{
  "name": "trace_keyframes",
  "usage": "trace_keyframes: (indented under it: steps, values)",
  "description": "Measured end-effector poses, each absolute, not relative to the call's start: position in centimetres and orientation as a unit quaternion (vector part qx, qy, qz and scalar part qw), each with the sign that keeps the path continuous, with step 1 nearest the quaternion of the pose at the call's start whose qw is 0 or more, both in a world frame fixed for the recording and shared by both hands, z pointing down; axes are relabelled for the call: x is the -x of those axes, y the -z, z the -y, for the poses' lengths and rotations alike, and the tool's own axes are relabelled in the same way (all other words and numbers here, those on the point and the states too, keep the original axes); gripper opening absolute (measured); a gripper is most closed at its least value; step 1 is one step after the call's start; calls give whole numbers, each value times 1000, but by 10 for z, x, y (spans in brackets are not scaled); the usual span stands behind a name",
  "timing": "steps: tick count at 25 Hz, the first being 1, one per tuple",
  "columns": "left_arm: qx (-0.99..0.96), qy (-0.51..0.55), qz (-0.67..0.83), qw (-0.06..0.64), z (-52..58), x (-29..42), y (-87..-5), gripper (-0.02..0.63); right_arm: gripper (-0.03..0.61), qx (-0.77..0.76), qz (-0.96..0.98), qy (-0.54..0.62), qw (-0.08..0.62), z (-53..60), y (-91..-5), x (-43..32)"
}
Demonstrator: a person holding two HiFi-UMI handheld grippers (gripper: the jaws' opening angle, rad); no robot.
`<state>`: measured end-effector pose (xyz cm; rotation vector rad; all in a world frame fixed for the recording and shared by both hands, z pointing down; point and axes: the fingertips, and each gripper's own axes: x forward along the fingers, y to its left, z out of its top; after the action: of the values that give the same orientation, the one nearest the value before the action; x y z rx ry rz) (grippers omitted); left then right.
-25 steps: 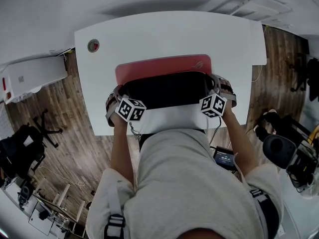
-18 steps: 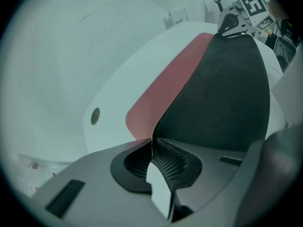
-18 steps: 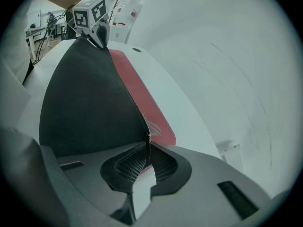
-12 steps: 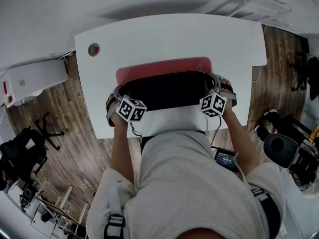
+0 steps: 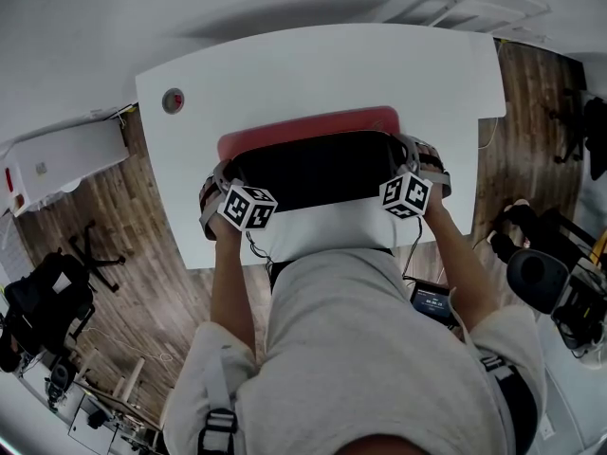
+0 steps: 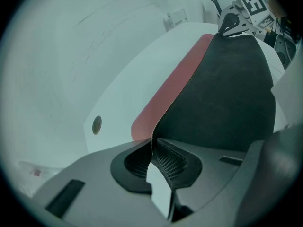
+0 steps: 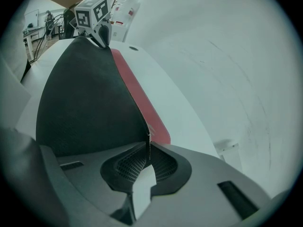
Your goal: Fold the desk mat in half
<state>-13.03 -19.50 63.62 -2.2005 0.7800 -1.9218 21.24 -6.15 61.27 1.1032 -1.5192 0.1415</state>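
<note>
The desk mat [image 5: 313, 169] is laid on the white table [image 5: 313, 64], with its near edge held up and its black underside shown. One corner is pinched tight by the left gripper [image 6: 152, 145], the other by the right gripper [image 7: 148, 150].

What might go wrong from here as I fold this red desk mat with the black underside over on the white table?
1. The left gripper and right gripper each pinch only the thin edge of the red, black-backed desk mat, so a corner may slip free mid-fold.
2. If one hand travels further, the lifted half may land skewed over the red strip.
3. The mat might slide on the smooth white table.
</note>
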Motion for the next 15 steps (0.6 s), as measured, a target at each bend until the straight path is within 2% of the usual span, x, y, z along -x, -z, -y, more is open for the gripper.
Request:
trace_keyframes:
  steps: [15]
  values:
    - [727, 633, -259, 58, 205, 125, -635, 38, 54, -476, 652, -58, 587, 74, -611, -219]
